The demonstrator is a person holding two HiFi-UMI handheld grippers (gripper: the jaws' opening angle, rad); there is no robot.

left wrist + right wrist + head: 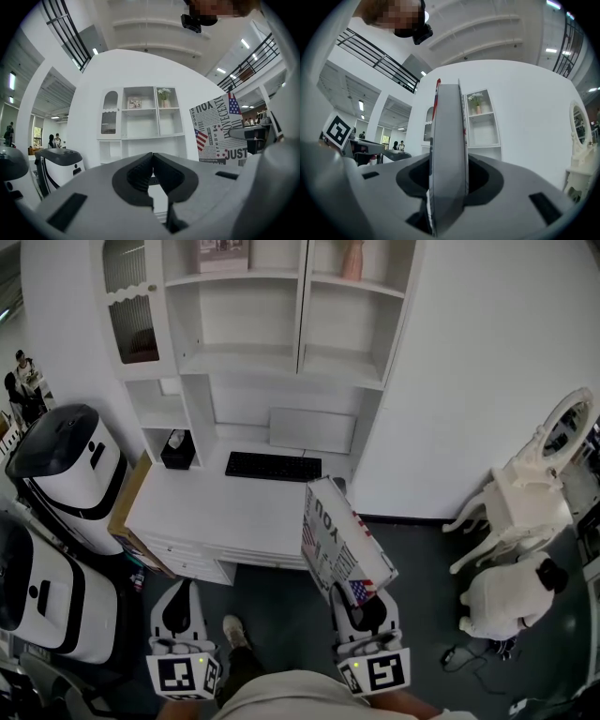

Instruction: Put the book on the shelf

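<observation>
A book (pixel 336 542) with a cover of black print and flag patterns stands on edge, tilted, in my right gripper (pixel 362 609), which is shut on its lower end. In the right gripper view the book (pixel 448 154) fills the gap between the jaws edge-on. It hangs in front of the white desk (pixel 216 512), below the white shelf unit (pixel 272 315). My left gripper (pixel 181 615) is low at the left, shut with nothing in it; in its own view the pads (pixel 140 171) meet and the book (pixel 219 129) shows at the right.
On the desk lie a black keyboard (pixel 273 466) and a black tissue box (pixel 177 450). White-and-black machines (pixel 67 465) stand at the left, a white chair (pixel 525 502) at the right. The shelf compartments hold a picture (pixel 223 253) and a vase (pixel 353 259).
</observation>
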